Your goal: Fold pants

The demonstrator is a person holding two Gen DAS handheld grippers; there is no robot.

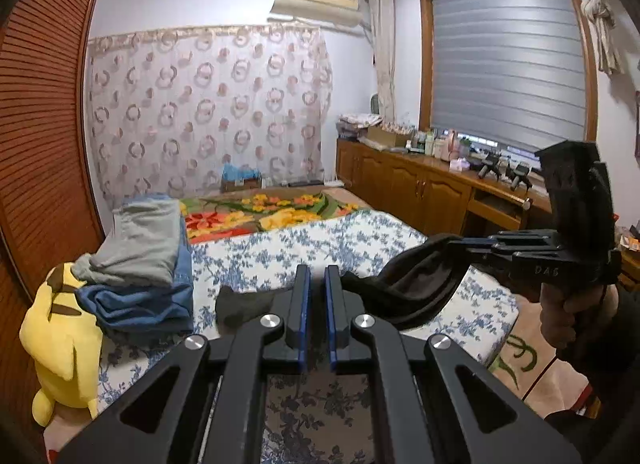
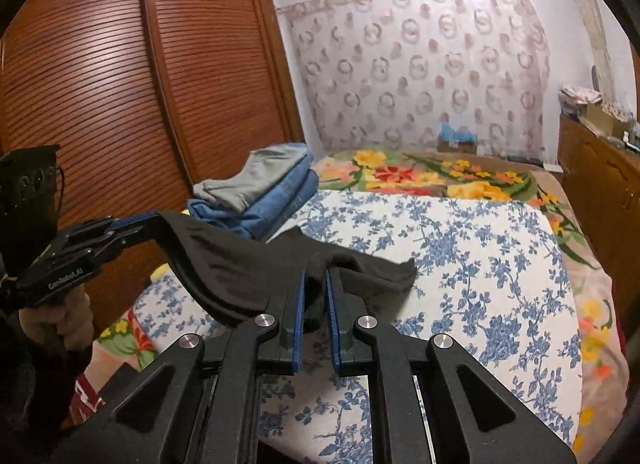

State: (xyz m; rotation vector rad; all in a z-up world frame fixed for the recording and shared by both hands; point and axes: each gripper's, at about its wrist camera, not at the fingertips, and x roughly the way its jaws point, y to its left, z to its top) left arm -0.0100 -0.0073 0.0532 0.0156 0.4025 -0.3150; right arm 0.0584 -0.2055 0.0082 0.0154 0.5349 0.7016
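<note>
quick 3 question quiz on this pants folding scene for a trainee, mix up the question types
1. True or false: both grippers grip the black pants.
2. What lies on top of the folded blue garment? A) yellow plush B) grey garment C) cardboard box
3. Fill in: the pants hang above the blue-flowered ____.

Key
1. True: the left gripper and right gripper each pinch the cloth.
2. B: the grey garment tops the pile; the yellow plush sits beside it.
3. Sheet.
</note>
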